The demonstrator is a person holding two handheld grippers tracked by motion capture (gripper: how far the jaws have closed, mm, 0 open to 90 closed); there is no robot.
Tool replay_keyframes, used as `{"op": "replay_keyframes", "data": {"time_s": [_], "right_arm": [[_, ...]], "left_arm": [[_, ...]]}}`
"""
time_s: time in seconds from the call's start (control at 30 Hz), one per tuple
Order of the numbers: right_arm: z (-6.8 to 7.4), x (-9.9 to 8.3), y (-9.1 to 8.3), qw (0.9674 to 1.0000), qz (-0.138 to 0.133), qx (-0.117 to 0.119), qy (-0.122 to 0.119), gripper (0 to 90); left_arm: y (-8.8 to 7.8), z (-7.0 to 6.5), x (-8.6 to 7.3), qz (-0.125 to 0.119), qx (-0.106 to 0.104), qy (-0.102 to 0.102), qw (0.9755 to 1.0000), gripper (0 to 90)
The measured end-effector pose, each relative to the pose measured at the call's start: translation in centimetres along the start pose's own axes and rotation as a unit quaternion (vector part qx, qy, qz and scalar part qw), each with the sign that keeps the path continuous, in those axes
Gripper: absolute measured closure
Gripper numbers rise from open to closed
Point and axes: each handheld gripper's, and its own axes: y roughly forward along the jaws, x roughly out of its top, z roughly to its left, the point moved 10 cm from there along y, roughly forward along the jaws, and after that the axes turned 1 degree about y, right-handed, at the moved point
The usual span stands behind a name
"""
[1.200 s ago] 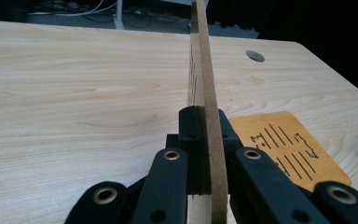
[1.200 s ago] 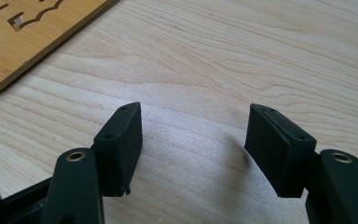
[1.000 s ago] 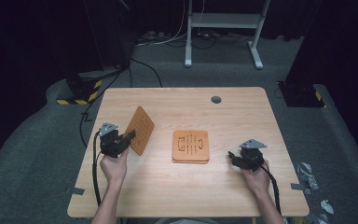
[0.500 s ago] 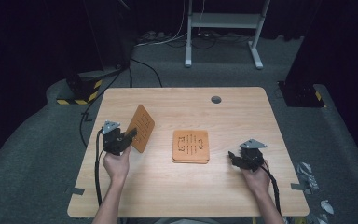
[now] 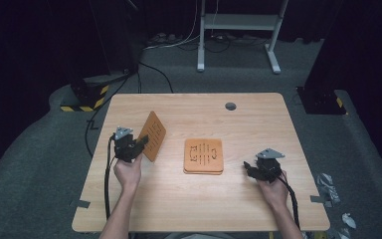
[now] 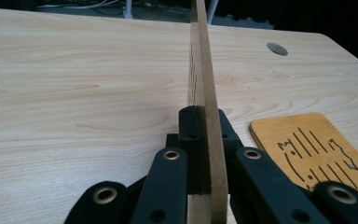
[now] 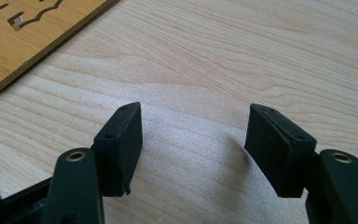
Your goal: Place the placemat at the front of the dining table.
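My left gripper (image 5: 140, 141) is shut on a thin orange wooden board (image 5: 153, 135) with cut slots and holds it on edge, tilted, above the left part of the table. In the left gripper view the board (image 6: 204, 93) runs edge-on between the two jaws of my left gripper (image 6: 206, 122). A stack of like boards (image 5: 204, 156) lies flat at the table's middle, its corner visible as the flat board (image 6: 317, 151) and again as the flat board (image 7: 23, 32). My right gripper (image 5: 248, 168) rests low to the right of the stack; my right gripper (image 7: 196, 135) stands open with nothing between its jaws.
The wooden table (image 5: 179, 199) has a round grommet hole (image 5: 230, 106) near its far edge. Cables trail off the left side toward a black and yellow striped base (image 5: 84, 94). A white metal stand (image 5: 238, 30) is on the floor beyond the table.
My left gripper has shifted slightly with the tilted board. The right hand has stayed still.
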Motion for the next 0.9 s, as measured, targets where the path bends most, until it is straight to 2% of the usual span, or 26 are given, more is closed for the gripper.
{"op": "replay_keyframes", "data": {"time_s": [0.13, 0.23, 0.47, 0.9], "right_arm": [[0.0, 0.0, 0.0, 1.0000, 0.000, 0.000, -0.001, 36.4], [-0.1, 0.0, 0.0, 1.0000, -0.002, -0.001, -0.003, 36.4], [0.0, 0.0, 0.0, 1.0000, -0.001, -0.001, -0.002, 36.4], [-0.1, 0.0, 0.0, 1.0000, -0.001, 0.000, -0.001, 36.4]], "left_arm": [[0.3, 0.1, -0.3, 0.003, 0.000, -0.005, 1.0000, 85.9], [0.3, 0.3, -0.4, -0.002, -0.004, -0.016, 0.9999, 85.9], [0.2, 0.6, -0.5, 0.000, -0.001, -0.020, 0.9998, 85.4], [0.0, 2.1, -1.5, 0.019, 0.024, -0.020, 0.9993, 76.6]]}}
